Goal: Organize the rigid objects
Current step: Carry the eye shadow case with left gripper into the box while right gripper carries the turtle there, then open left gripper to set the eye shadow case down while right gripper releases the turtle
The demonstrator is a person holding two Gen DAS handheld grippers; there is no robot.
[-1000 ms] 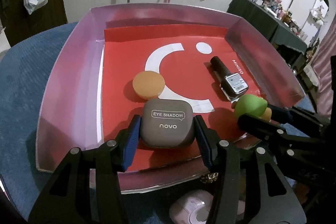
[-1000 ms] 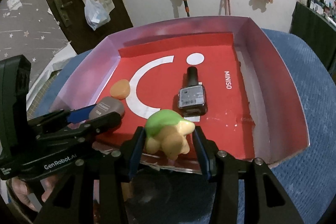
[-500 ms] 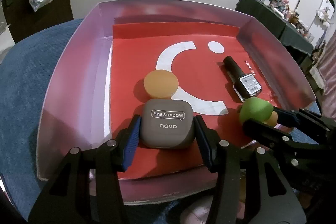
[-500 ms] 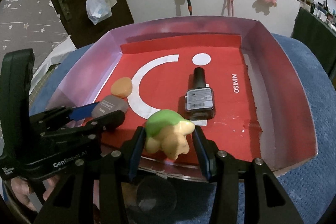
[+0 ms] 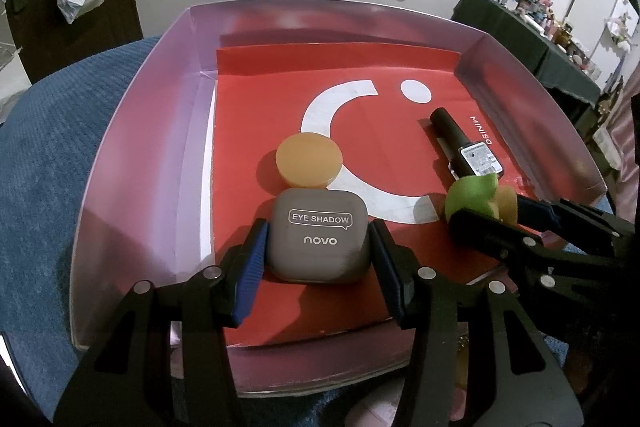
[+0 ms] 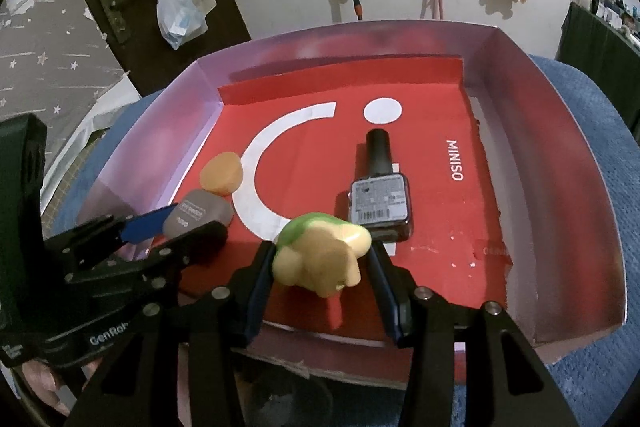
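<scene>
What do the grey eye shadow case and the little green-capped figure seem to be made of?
Eye shadow case: probably matte plastic, with smooth rounded corners, printed lettering and no glare. Green-capped figure: looks like soft-sheen moulded plastic or rubber, with a dull even surface; which one, I cannot tell.

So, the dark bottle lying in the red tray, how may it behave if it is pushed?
The bottle lies on its side; its round cap might let it swivel. The flat-sided body probably slides rather than rolls. It looks glassy, so maybe fragile.

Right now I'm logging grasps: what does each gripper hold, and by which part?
The left gripper clamps the eye shadow case by its two side edges. The right gripper clamps the green-capped toy across its sides.
</scene>
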